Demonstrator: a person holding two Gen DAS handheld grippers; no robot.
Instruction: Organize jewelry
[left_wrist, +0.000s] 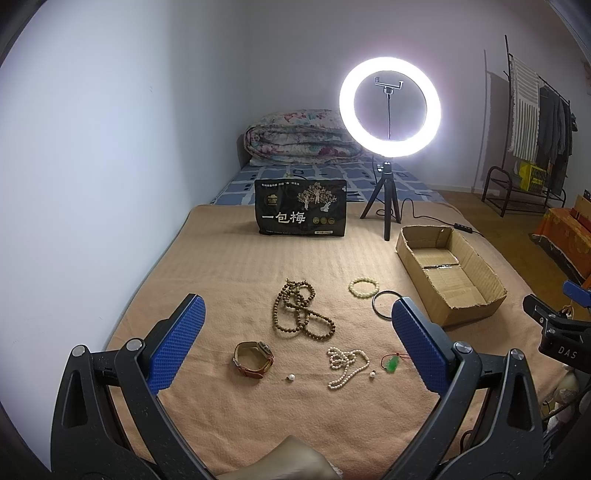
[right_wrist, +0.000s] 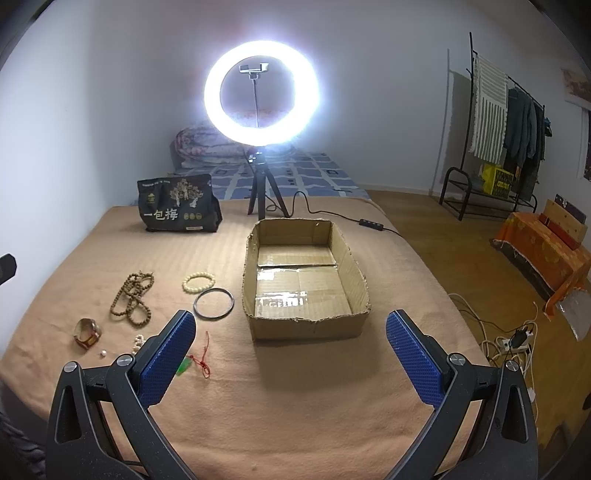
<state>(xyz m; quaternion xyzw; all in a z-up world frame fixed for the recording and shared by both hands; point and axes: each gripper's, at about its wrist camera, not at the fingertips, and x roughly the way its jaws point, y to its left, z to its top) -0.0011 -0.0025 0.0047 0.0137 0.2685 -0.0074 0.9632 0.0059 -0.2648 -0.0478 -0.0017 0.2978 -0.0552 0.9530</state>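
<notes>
The left gripper (left_wrist: 295, 339) is hanging over the tan blanket (left_wrist: 229, 266) with its blue fingers wide apart, holding nothing. The right gripper (right_wrist: 290, 350) is gaping wide too, also holding nothing. The jewelry is lying loose on the blanket: brown beads (left_wrist: 301, 310) at 12 o'clock from the left gripper, a watch (left_wrist: 254, 359) at 8 o'clock, white pearls (left_wrist: 347, 367) and a green pendant (left_wrist: 392, 363) at 4 o'clock. The cardboard box (right_wrist: 306, 325) is sitting at 12 o'clock from the right gripper, with a dark bangle (right_wrist: 213, 303) just beside it.
</notes>
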